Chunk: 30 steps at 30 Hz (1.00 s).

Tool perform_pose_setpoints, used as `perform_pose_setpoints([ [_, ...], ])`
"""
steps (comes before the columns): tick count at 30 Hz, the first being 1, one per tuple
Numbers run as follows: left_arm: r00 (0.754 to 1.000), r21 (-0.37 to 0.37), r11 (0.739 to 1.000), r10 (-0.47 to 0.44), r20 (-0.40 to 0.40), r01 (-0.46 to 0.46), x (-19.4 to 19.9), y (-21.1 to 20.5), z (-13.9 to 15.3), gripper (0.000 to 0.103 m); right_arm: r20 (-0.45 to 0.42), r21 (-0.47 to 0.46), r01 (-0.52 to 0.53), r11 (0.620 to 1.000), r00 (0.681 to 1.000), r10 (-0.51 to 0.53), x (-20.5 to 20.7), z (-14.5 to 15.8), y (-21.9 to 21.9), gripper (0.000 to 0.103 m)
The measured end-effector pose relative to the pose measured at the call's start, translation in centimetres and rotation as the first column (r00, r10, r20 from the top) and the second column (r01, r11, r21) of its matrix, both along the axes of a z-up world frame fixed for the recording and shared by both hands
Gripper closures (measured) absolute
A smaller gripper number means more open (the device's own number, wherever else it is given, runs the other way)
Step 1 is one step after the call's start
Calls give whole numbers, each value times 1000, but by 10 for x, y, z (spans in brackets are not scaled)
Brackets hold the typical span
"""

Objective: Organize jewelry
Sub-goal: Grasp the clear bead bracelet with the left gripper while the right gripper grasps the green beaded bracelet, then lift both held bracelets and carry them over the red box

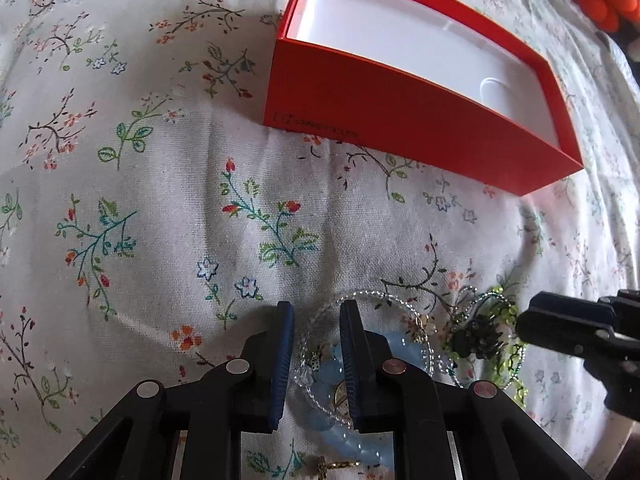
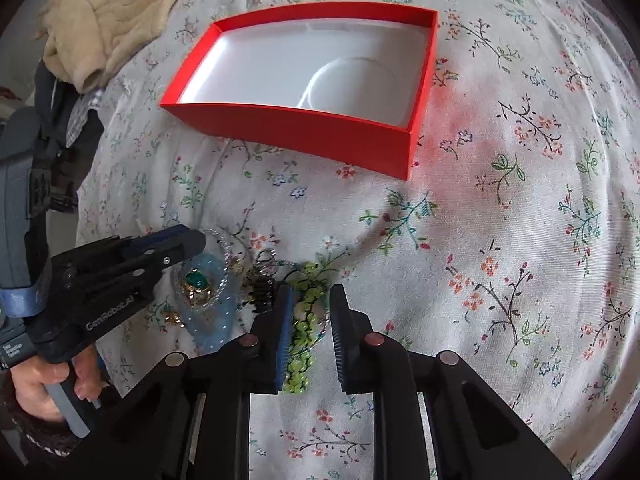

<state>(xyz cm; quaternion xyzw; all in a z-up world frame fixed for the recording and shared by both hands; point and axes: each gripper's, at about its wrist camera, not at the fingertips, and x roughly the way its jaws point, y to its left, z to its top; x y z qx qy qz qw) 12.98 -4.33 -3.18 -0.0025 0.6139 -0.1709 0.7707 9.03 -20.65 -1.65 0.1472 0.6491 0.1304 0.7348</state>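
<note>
Straddling the bead pile, your left gripper (image 1: 316,316) and right gripper (image 2: 310,300) stand narrowly parted, grip uncertain; the red box (image 2: 304,128) lies crosswise beyond, bedsheet (image 2: 500,240) free rightward.

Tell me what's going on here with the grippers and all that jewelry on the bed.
A person is sorting jewelry with two handheld grippers. The left gripper is down over a pale blue bead bracelet, and the right gripper straddles a green bead strand. Whether either one grips yet is unclear. The red box beyond them is empty, so nothing is put away yet.
</note>
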Motion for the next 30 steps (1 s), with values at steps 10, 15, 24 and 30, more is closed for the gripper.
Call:
perform_pose_setpoints([
  [10,1000,19,999,-26,16,26,-5,12,-2,83,4,-55,-26,998,1000,26,-5,-5,9,94],
  [15,999,58,998,-40,27,38,-6,5,-4,99,60,-48,-27,998,998,30,-12,13,8,94],
  [24,995,31,999,-21,93,19,-17,3,17,103,154,8,-16,1000,988,14,-26,49,1,94],
  [30,988,-19,1000,-8,155,11,-25,9,47,103,209,59,-6,998,978,-7,-28,67,-1,94],
])
